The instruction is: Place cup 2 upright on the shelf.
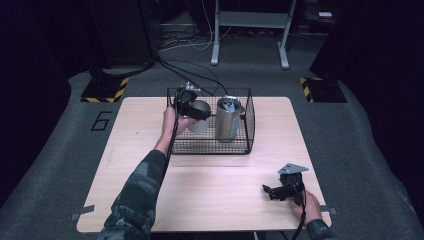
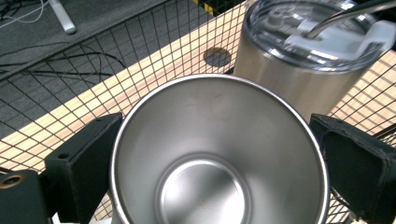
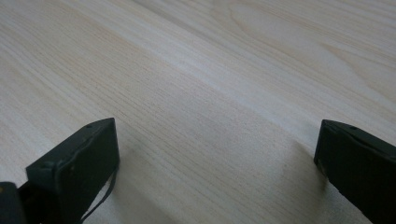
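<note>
An open stainless steel cup (image 2: 215,154) sits between the jaws of my left gripper (image 2: 215,140), which press on its two sides. In the high view this cup (image 1: 201,120) is inside the black wire basket (image 1: 210,147), in its left half, with my left gripper (image 1: 196,111) shut on it. Beside it stands a taller steel tumbler (image 1: 227,120) with a clear lid (image 2: 317,32). My right gripper (image 1: 267,191) rests low over the table's near right corner, open, with bare wood between its jaws (image 3: 217,140).
The basket stands at the far middle of the light wooden table (image 1: 210,195). Cables (image 1: 190,70) and a table frame (image 1: 250,30) lie on the grey floor beyond. Black stands with yellow striped bases (image 1: 105,90) flank the far corners.
</note>
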Demonstrator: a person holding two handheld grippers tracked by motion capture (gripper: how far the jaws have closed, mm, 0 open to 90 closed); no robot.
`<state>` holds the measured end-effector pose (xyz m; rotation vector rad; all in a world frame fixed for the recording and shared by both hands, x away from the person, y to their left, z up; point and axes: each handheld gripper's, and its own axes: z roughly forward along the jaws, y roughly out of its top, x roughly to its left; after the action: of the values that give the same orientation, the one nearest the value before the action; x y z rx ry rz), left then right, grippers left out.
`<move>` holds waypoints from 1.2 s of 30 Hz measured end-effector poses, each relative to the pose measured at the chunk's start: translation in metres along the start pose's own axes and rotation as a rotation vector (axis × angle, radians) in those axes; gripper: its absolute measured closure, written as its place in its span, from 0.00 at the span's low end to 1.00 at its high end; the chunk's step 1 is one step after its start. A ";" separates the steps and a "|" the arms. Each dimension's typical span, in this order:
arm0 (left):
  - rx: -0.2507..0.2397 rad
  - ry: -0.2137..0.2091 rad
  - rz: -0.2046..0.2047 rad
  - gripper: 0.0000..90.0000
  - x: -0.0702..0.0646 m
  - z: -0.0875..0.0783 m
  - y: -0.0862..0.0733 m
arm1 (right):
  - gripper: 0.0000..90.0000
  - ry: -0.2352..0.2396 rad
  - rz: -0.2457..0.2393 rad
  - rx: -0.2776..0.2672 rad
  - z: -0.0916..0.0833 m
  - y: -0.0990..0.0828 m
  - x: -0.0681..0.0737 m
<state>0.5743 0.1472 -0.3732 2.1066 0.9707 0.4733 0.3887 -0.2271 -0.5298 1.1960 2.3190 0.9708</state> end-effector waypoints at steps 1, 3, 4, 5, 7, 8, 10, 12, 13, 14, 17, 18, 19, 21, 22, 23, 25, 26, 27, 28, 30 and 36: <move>0.001 0.002 -0.001 0.07 0.000 0.001 -0.001 | 0.00 0.000 0.000 0.000 0.000 0.000 0.000; 0.011 0.000 -0.002 0.07 0.000 0.003 -0.002 | 0.00 0.000 0.000 0.000 0.000 0.000 0.000; 0.012 0.001 0.001 0.07 0.001 0.004 -0.002 | 0.00 0.000 0.000 0.000 0.000 0.000 0.000; 0.016 -0.003 0.001 0.07 0.001 0.005 -0.002 | 0.00 0.000 -0.005 -0.001 0.000 0.000 0.000; 0.023 -0.001 0.002 0.07 0.001 0.006 -0.003 | 0.00 0.000 0.000 0.000 0.000 0.000 0.000; 0.024 -0.001 0.000 0.07 0.001 0.008 -0.004 | 0.00 0.000 -0.003 -0.001 0.000 0.000 0.000; 0.029 -0.004 -0.002 0.07 0.001 0.010 -0.004 | 0.00 0.000 -0.001 0.000 0.000 0.000 0.000; 0.038 -0.004 0.004 0.07 0.001 0.012 -0.004 | 0.00 0.000 0.000 0.000 0.000 0.000 0.000; 0.042 -0.005 0.006 0.07 0.001 0.013 -0.005 | 0.00 0.000 -0.004 -0.001 0.000 0.000 0.000; 0.048 -0.005 0.006 0.07 0.001 0.015 -0.005 | 0.00 0.000 0.001 0.000 0.000 0.000 0.000; 0.060 -0.011 0.007 0.07 0.001 0.019 -0.006 | 0.00 0.000 0.001 0.000 0.000 0.000 0.000; 0.066 -0.011 0.009 0.07 0.001 0.020 -0.006 | 0.00 0.000 0.000 0.000 0.000 0.000 0.000; 0.066 -0.012 0.008 0.07 0.000 0.021 -0.006 | 0.00 0.000 0.000 0.000 0.000 0.000 0.000; 0.073 -0.012 0.010 0.07 0.001 0.024 -0.007 | 0.00 0.000 0.000 0.000 0.000 0.000 0.000; 0.076 -0.012 0.007 0.07 0.000 0.025 -0.007 | 0.00 0.000 0.001 0.000 0.000 0.000 0.000; 0.079 -0.012 0.010 0.07 0.000 0.026 -0.007 | 0.00 0.000 0.000 0.000 0.000 0.000 0.000; 0.084 -0.016 0.005 0.07 -0.001 0.028 -0.008 | 0.00 0.000 -0.001 -0.001 0.000 0.000 0.000; 0.092 -0.019 0.005 0.07 -0.001 0.029 -0.008 | 0.00 0.000 0.000 0.000 0.000 0.000 0.000; 0.092 -0.017 0.006 0.07 -0.001 0.030 -0.008 | 0.00 0.000 0.000 0.000 0.000 0.000 0.000; 0.095 -0.016 0.002 0.07 -0.001 0.031 -0.009 | 0.00 0.000 -0.003 -0.001 0.000 0.000 0.000; 0.096 -0.015 -0.009 0.07 -0.001 0.033 -0.010 | 0.00 0.000 0.000 0.000 0.000 0.000 0.000; 0.116 -0.017 -0.027 0.07 0.003 0.038 -0.014 | 0.00 0.000 0.006 -0.001 0.000 0.000 0.000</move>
<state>0.5917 0.1368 -0.4088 2.1945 1.0373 0.3932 0.3886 -0.2268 -0.5297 1.2032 2.3160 0.9746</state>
